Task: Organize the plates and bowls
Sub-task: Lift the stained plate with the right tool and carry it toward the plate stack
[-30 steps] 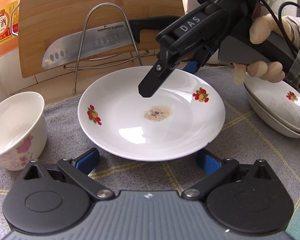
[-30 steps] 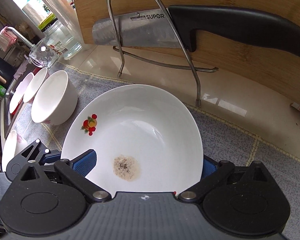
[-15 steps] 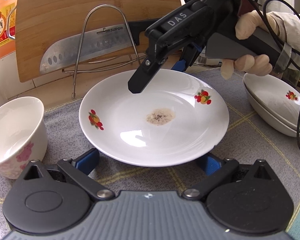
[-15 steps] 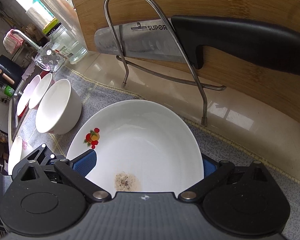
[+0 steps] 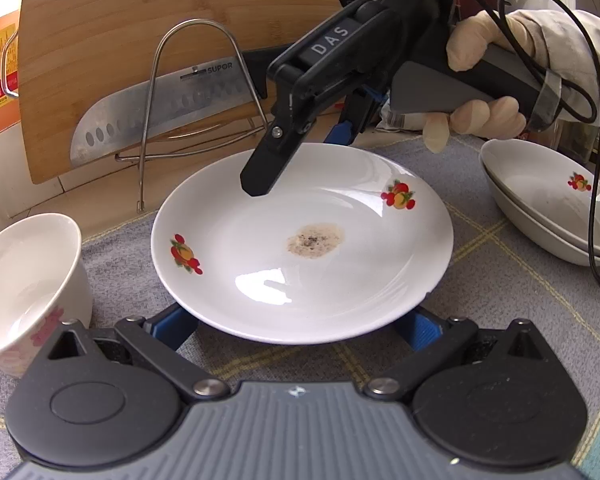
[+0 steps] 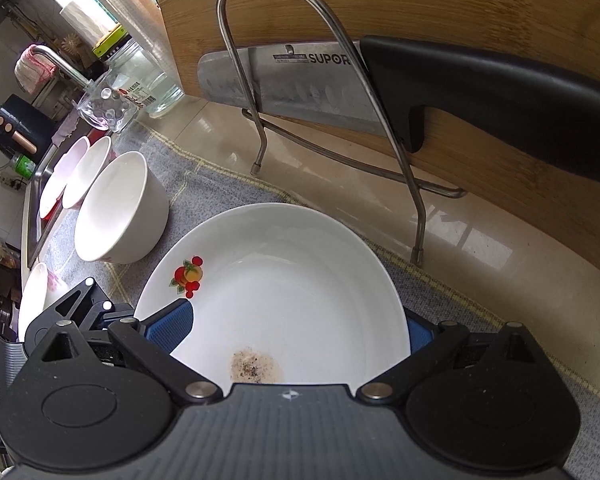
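Grey cloth (image 5: 500, 280) on the counter: my left gripper (image 5: 296, 328) and right gripper (image 6: 300, 328) both gape wide around the stained plate (image 5: 300, 264) near its back edge—neither clamped, one nudge may slide it.

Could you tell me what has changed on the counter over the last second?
The right gripper has drawn back a little over the far rim of the stained plate, its jaws open astride that rim and closed on nothing. The left gripper stays open at the near rim. The plate, the bowl, the stacked plates and the knife have not moved.
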